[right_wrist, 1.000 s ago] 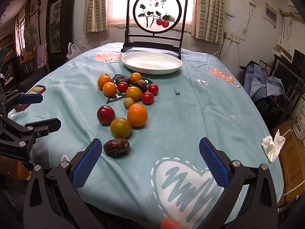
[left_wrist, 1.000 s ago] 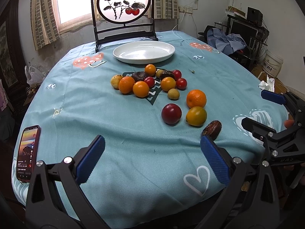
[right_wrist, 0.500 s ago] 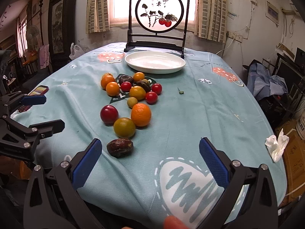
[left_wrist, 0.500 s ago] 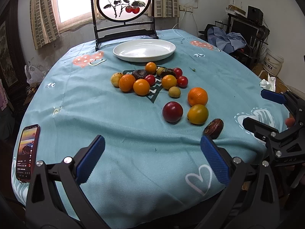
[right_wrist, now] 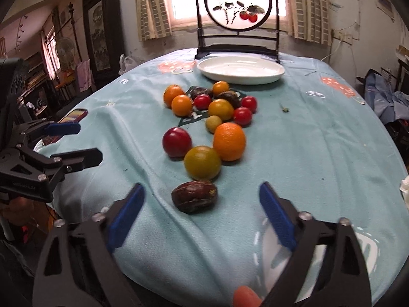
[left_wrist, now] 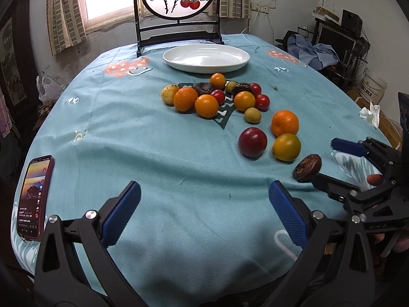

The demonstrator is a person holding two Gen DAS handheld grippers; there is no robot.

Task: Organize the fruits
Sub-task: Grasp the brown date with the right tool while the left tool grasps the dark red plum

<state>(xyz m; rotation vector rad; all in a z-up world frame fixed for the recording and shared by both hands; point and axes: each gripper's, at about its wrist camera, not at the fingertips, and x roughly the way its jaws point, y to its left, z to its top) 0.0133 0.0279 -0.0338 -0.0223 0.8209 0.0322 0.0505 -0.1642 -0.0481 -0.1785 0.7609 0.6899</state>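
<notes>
While the right gripper (right_wrist: pixel 199 211) hangs low over the table's near edge with its fingers spread wide, a dark brown wrinkled fruit (right_wrist: pixel 194 196) lies on the blue tablecloth (right_wrist: pixel 319 153) between them, untouched. The other fruits cluster beyond it, short of the white plate (right_wrist: pixel 240 71). The left gripper (left_wrist: pixel 203 211) gapes wide too, holding nothing, near a phone (left_wrist: pixel 34 197).

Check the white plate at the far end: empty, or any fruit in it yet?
Empty. The white plate shows only bare glossy surface in both views; all the fruit lies on the tablecloth in front of it.
</notes>
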